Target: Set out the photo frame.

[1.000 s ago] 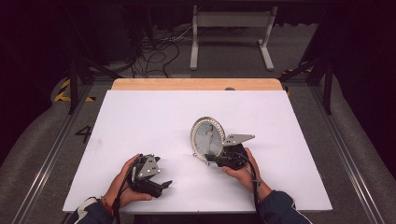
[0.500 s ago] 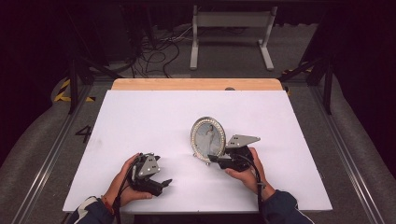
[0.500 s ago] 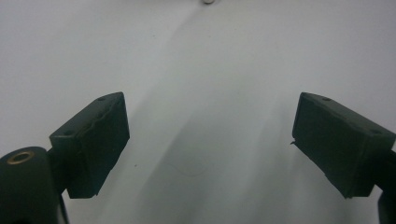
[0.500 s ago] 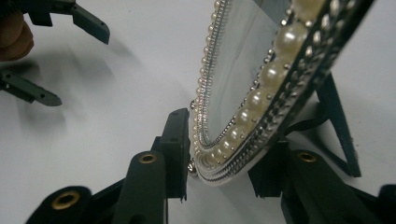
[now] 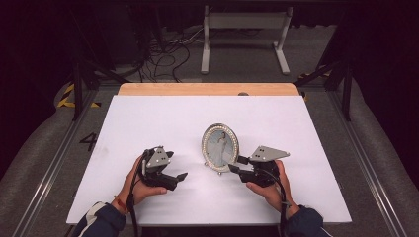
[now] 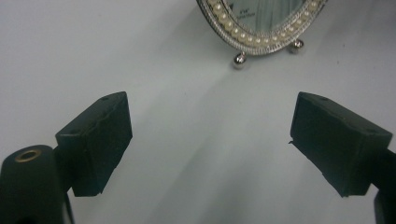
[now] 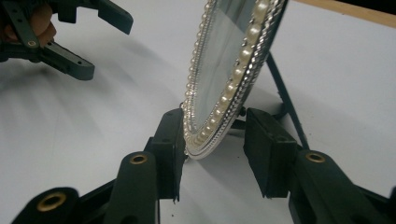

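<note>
An oval photo frame (image 5: 220, 146) with a pearl-beaded silver rim stands upright on its rear strut on the white table (image 5: 148, 123). My right gripper (image 5: 235, 164) sits at the frame's lower right edge. In the right gripper view the beaded rim (image 7: 224, 84) runs between the two jaws of the right gripper (image 7: 215, 149); these have just been opening, and a gap shows at the right pad. My left gripper (image 5: 174, 180) stands open and empty to the frame's left. The frame's bottom and ball feet (image 6: 261, 23) lie beyond the left gripper (image 6: 210, 140).
The table's far side ends in a wooden strip (image 5: 207, 89). Behind it, on the dark floor, are a metal stand (image 5: 244, 29) and loose cables (image 5: 163, 49). The other hand's gripper (image 7: 100, 44) shows at the right gripper view's upper left.
The right gripper's jaws have spread apart around the frame's edge, and that hand has shifted a little to the right. The left hand has drifted slightly up the table. The frame stays standing.
</note>
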A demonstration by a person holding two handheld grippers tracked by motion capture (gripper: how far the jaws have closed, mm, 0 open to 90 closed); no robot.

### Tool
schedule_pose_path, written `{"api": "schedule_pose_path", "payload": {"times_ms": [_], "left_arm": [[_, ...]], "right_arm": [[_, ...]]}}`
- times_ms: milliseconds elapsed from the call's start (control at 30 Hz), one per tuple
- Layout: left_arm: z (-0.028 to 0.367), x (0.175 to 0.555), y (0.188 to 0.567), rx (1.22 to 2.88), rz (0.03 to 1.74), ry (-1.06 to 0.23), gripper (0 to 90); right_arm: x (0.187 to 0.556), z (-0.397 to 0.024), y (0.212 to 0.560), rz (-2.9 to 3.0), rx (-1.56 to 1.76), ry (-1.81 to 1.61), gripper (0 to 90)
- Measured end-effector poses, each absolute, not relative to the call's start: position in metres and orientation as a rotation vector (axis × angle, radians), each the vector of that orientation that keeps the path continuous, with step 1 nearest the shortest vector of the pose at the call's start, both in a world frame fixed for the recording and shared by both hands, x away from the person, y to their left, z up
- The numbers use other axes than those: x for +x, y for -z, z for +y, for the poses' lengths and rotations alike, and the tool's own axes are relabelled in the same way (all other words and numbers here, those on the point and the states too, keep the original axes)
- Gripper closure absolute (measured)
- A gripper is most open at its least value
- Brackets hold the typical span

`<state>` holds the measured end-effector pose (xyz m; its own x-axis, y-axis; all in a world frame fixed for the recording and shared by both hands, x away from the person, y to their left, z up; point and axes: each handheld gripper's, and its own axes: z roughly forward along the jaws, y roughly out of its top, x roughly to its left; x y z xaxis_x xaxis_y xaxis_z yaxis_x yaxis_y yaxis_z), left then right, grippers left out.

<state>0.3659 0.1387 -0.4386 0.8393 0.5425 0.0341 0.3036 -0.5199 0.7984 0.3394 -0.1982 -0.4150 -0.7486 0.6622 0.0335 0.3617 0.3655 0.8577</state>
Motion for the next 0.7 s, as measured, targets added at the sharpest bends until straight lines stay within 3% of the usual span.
{"api": "schedule_pose_path", "payload": {"times_ms": [200, 700], "left_arm": [[0.117, 0.381, 0.435, 2.116, 0.599, -0.329, 15.0], [0.084, 0.407, 0.44, 2.079, 0.594, -0.257, 27.4]], "right_arm": [[0.337, -0.201, 0.412, 2.252, 0.93, -1.375, 61.7], [0.336, -0.201, 0.412, 2.178, 0.937, -1.423, 73.5]]}}
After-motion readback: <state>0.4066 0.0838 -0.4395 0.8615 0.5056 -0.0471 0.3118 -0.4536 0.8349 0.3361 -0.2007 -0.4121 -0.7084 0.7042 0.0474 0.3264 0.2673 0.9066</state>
